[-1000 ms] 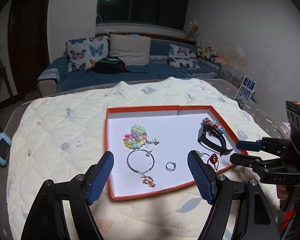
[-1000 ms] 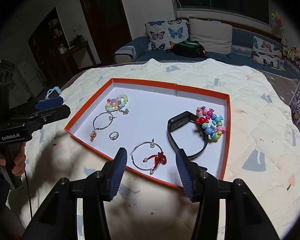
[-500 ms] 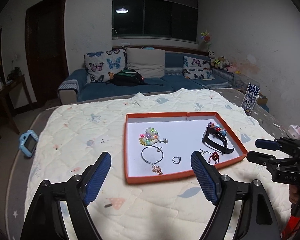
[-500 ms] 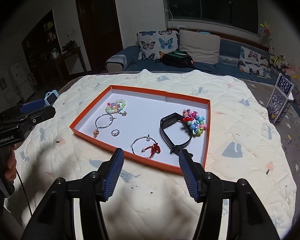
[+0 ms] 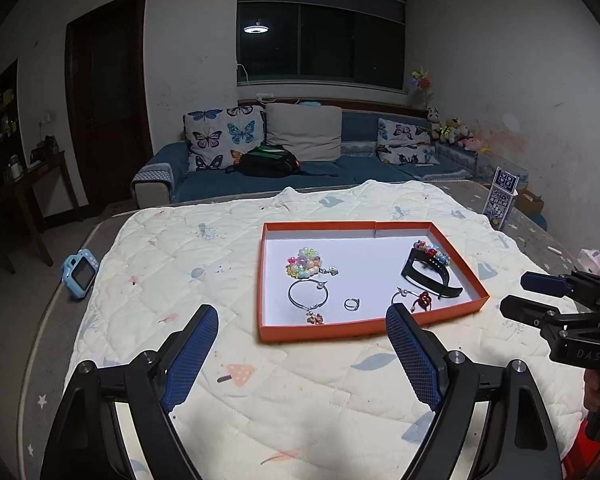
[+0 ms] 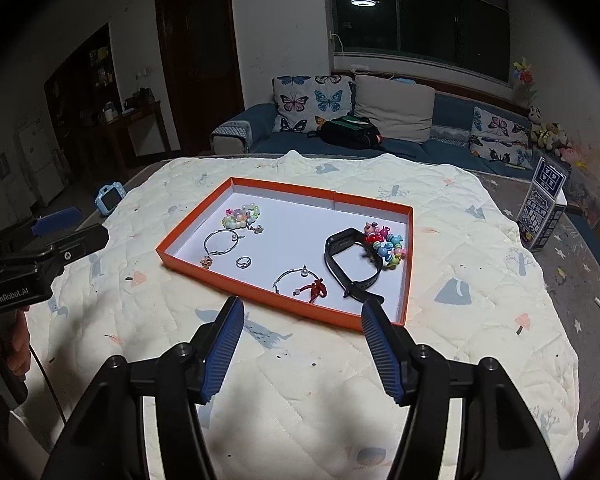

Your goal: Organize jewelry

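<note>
An orange tray [image 5: 320, 330] [image 6: 216, 280] lies on a quilted cream cloth. In it are a pastel bead bracelet [image 5: 306, 263] [image 6: 241, 216], a silver hoop with a charm [image 5: 308, 298] [image 6: 219, 242], a small ring [image 5: 351, 304] [image 6: 243, 261], a hoop with a red knot [image 5: 414, 300] [image 6: 304, 283], a black watch band [image 5: 430, 276] [image 6: 350, 260] and a colourful bead bracelet [image 5: 432, 250] [image 6: 386, 242]. My left gripper [image 5: 302, 322] is open and empty, short of the tray's near edge. My right gripper [image 6: 302, 316] is open and empty, near the tray's front rim.
A blue toy camera [image 5: 80, 274] [image 6: 109, 197] lies left of the cloth. A blue patterned carton [image 5: 502, 198] [image 6: 542, 212] stands at the right. A sofa with cushions and a dark bag [image 5: 266, 162] is behind the table.
Both grippers have pulled back and up from the tray, which now looks smaller and farther. Both stay open and empty. The jewelry has not moved.
</note>
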`<state>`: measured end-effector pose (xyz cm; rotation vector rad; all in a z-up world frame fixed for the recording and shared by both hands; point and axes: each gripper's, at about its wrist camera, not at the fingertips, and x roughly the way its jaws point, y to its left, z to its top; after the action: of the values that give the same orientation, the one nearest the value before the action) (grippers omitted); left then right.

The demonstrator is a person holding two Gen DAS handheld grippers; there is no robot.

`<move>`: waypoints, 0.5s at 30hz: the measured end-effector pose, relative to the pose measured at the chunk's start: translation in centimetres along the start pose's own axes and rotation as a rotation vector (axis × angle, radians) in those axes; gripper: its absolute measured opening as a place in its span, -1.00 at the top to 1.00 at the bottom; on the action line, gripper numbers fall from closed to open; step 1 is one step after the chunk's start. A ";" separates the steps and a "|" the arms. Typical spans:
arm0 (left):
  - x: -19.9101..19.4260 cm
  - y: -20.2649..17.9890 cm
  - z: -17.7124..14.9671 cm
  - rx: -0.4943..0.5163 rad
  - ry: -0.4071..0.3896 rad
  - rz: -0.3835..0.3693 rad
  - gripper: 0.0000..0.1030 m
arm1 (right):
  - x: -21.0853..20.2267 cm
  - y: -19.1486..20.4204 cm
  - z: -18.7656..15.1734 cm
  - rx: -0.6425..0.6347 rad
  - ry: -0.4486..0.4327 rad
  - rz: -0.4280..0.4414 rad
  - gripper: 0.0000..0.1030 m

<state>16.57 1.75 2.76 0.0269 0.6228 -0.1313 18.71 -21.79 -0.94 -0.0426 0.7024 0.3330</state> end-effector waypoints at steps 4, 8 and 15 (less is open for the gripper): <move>-0.9 0.0 -0.3 -0.011 -0.010 0.003 -0.82 | -0.6 0.0 -0.2 0.007 -0.010 -0.018 -0.31; -1.8 -0.1 -0.6 -0.022 -0.017 -0.001 -0.84 | -1.1 -0.1 -0.4 0.034 -0.015 -0.014 -0.33; -3.0 -0.8 -1.3 -0.007 -0.025 0.012 -1.00 | -1.7 -0.1 -0.9 0.055 -0.018 -0.011 -0.34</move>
<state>13.28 1.39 3.49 0.0224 0.5977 -0.1173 16.94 -22.50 -0.54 0.0091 0.6929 0.3027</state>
